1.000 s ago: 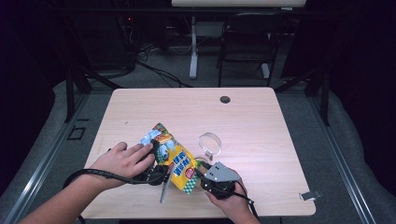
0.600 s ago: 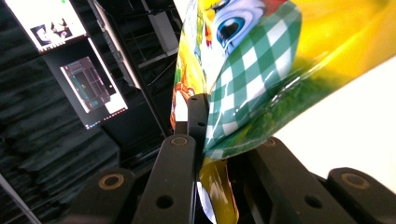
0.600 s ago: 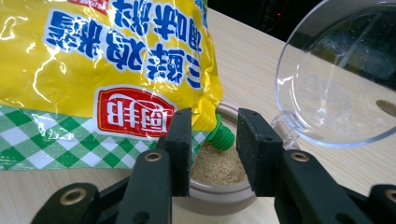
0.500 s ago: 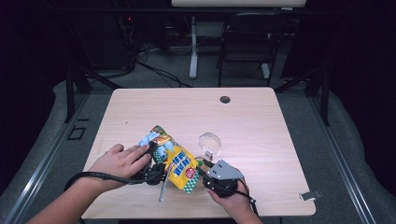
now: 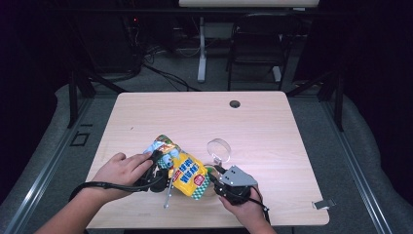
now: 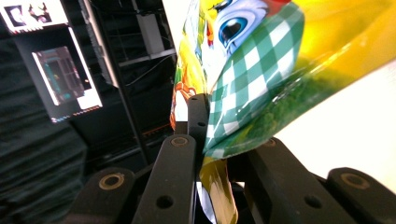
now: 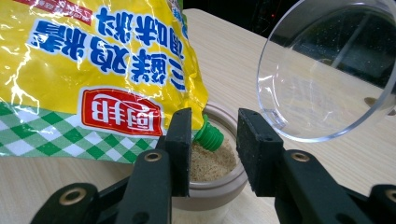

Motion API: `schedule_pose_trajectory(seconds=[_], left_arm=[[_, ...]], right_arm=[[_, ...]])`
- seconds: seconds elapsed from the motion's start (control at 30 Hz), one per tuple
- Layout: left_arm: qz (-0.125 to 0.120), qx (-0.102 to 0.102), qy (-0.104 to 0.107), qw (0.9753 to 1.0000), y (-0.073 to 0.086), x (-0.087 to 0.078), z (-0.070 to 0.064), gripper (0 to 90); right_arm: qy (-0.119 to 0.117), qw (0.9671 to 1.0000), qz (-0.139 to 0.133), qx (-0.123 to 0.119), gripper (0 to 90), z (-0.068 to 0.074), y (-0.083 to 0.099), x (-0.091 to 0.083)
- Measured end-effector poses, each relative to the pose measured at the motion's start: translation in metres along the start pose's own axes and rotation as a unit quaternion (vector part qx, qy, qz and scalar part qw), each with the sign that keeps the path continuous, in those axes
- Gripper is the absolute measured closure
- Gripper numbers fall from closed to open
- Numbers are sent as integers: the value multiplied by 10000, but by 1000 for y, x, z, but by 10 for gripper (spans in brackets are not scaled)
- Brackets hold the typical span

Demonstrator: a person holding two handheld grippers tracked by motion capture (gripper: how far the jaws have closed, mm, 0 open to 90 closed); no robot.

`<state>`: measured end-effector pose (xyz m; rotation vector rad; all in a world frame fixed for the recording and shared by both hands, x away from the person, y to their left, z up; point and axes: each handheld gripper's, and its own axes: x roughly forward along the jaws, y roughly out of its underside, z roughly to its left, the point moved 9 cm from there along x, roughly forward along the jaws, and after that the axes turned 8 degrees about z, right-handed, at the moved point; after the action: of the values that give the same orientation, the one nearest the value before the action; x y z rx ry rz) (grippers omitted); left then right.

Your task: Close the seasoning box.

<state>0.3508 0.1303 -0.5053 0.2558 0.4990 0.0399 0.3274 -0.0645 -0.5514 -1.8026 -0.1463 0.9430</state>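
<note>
Little changed since a second ago: bag [image 5: 187,173] still tipped, spout [image 7: 208,136] over the jar [image 7: 219,184], powder inside. Left gripper [image 6: 205,140] stays clenched on the bag; right gripper [image 7: 214,140] spread around the jar rim. Pouring likely continuing.

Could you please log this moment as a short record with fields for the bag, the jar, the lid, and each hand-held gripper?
bag: yellow pouch, tilted, green spout over the jar
jar: small round jar, open, holding tan powder
lid: clear lid, tilted beside the jar
left hand-held gripper: shut on the bag's edge
right hand-held gripper: jaws apart around the jar's rim
table: light wood
</note>
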Motion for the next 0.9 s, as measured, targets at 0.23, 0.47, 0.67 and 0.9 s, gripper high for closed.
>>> schedule_pose_trajectory(seconds=[0.23, 0.47, 0.67, 0.9], left_arm=[[-117, -425, 212, 9988, 2, 4, -10, 845], [-180, -620, 368, 9972, 4, 6, -14, 845], [-252, -771, 494, 9955, 4, 9, -17, 846], [-352, -953, 650, 9927, 5, 12, -21, 846]], right_arm=[[27, 10000, -21, 70, 660, -5, 1, -2], [30, 10000, -3, 54, 660, -6, 1, -3], [24, 10000, -14, 62, 668, -6, 2, -4], [47, 10000, 57, 21, 688, -8, 4, -5]])
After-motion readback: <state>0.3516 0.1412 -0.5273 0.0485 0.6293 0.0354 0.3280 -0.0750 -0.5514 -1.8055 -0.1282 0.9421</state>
